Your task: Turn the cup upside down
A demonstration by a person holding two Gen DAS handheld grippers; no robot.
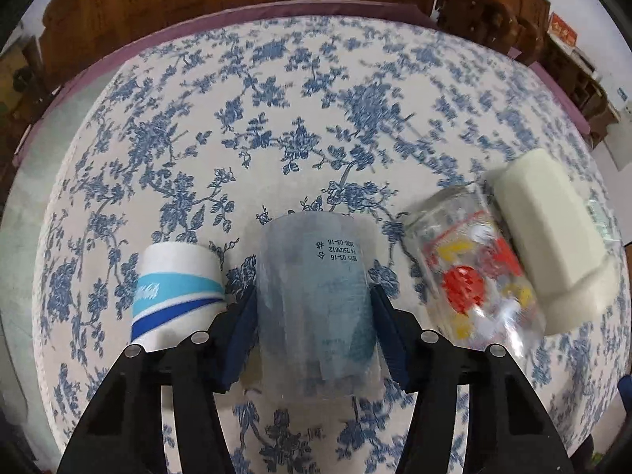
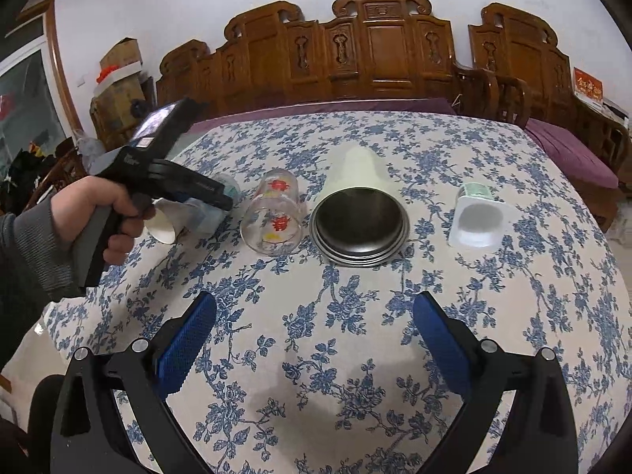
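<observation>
My left gripper is shut on a translucent blue-grey plastic cup that lies on its side on the flowered tablecloth, base pointing away from me; a date is printed on it. In the right wrist view the left gripper reaches over that cup, mostly hiding it. My right gripper is open and empty, low over the near part of the table, well short of the row of cups.
Lying on their sides in a row: a white paper cup with blue stripes, a clear glass with red and yellow prints, a cream steel tumbler, a small white yoghurt pot. Carved wooden chairs stand behind the table.
</observation>
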